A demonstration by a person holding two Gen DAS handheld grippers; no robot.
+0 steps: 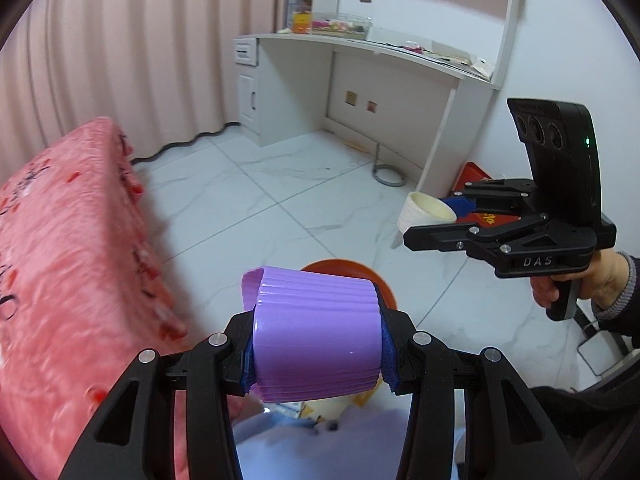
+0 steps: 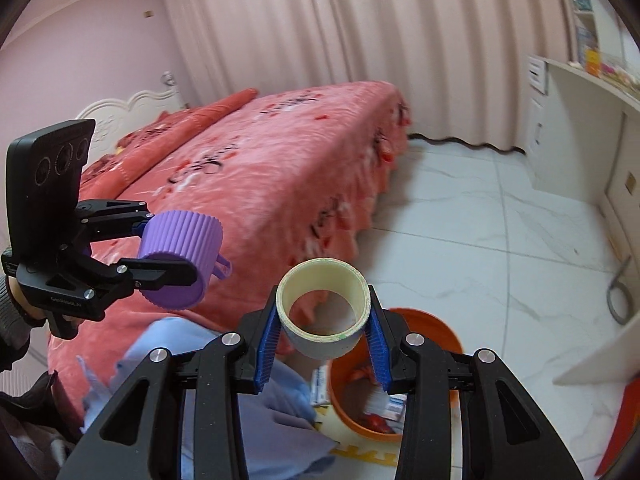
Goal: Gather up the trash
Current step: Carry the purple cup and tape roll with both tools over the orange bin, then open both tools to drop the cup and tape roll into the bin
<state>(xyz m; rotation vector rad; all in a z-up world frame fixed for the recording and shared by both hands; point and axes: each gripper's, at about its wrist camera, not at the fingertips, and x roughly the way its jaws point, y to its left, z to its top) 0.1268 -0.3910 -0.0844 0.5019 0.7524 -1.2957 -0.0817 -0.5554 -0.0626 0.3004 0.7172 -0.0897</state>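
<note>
My left gripper [image 1: 316,344] is shut on a purple ribbed cup [image 1: 316,332] held in the air; it also shows in the right wrist view [image 2: 180,256] at the left, above the bed edge. My right gripper [image 2: 324,332] is shut on a cream tape roll [image 2: 324,312], held above the orange trash bin [image 2: 440,336]. In the left wrist view the right gripper [image 1: 440,220] holds the tape roll [image 1: 424,212] at the right. The orange bin [image 1: 384,288] sits just behind the purple cup and holds several scraps.
A bed with a pink-red cover [image 2: 260,168] fills the left. Light blue cloth [image 2: 280,400] lies below my grippers. A white desk [image 1: 360,64] with clutter stands at the far wall. White marble floor [image 1: 280,184] lies between. A grey cable coil [image 1: 388,174] lies by the desk leg.
</note>
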